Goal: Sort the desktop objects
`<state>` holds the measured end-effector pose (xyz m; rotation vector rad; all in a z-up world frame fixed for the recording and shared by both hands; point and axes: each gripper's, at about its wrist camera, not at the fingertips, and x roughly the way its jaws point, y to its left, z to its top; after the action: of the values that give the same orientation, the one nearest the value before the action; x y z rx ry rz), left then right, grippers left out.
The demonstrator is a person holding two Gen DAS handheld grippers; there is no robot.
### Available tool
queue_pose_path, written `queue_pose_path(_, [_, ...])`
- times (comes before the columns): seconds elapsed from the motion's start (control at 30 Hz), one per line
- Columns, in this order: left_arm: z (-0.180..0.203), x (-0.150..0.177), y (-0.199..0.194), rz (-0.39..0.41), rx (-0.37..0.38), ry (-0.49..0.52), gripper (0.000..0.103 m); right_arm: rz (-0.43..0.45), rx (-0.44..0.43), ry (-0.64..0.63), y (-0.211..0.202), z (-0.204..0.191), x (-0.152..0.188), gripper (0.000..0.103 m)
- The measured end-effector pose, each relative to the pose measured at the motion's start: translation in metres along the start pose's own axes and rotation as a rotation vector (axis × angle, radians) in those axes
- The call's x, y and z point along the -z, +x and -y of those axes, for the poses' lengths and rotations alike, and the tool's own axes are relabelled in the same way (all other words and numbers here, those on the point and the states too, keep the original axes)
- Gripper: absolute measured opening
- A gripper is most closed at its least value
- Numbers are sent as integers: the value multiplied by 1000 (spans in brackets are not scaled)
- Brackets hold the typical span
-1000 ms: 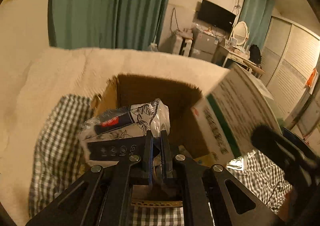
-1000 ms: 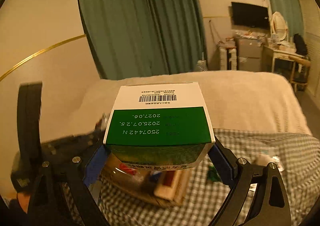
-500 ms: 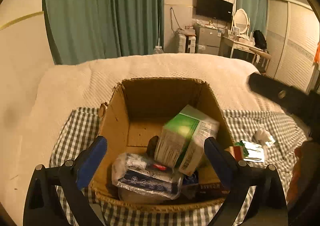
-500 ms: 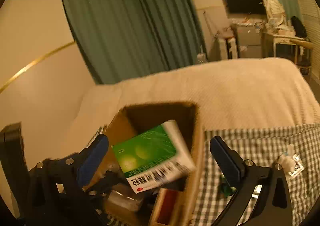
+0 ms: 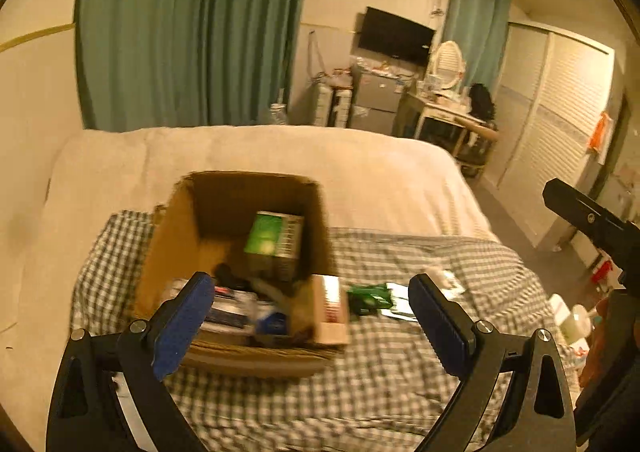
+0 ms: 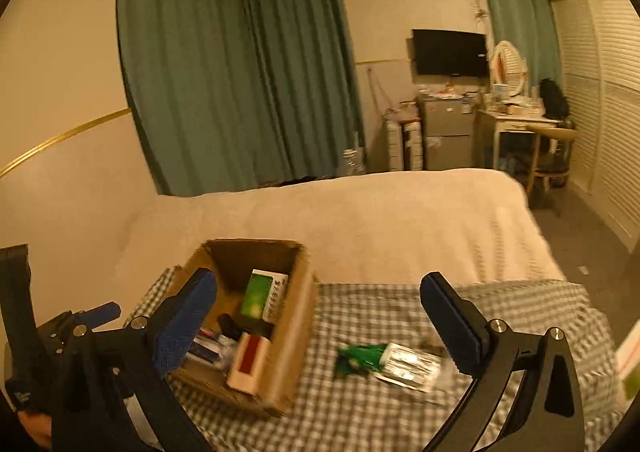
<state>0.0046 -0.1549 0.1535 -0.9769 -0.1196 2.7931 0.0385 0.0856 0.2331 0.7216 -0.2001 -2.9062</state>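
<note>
Green box [image 5: 276, 240] stands upright in the carton [image 5: 172, 236], ahead of both grippers [image 5: 308, 316] [image 6: 320, 324], jaws spread, empty.

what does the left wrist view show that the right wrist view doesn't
Only left wrist: the open left tool up close, and white cups past the bed's right edge.
Only right wrist: the open right tool up close, and a chair by the desk.
Both: the cardboard box holding a green carton, and a green packet on the checked cloth.
</note>
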Motion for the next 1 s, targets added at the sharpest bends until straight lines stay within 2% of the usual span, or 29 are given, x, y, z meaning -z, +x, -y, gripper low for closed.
queue_pose_path(0.1, [35,6,-6,-6,24,21,100,15,40,23,-31,25,2,102])
queue_pose_path(0.23, [75,21,7,-36,37,43,100,21,93,40,-64,61,7,102])
queue_pose_path(0.33, [94,37,26,-59,26,46,100,21,125,52,-77,91,20,102])
queue_pose_path(0.47, [107,60,66,-115,19,22,100,3,140,84,-76,126,41,102])
queue_pose_path(0.73, [121,103,158,-196,-12,81,100,-60,155,105,-31,181,100,102])
queue_pose_path(0.87, [112,116,206,-222,-55,87,100,-130,160,115,13,202,128,102])
queue_pose_path(1.0, [104,125,239,-222,-47,105,100,-193,154,129,65,220,152,102])
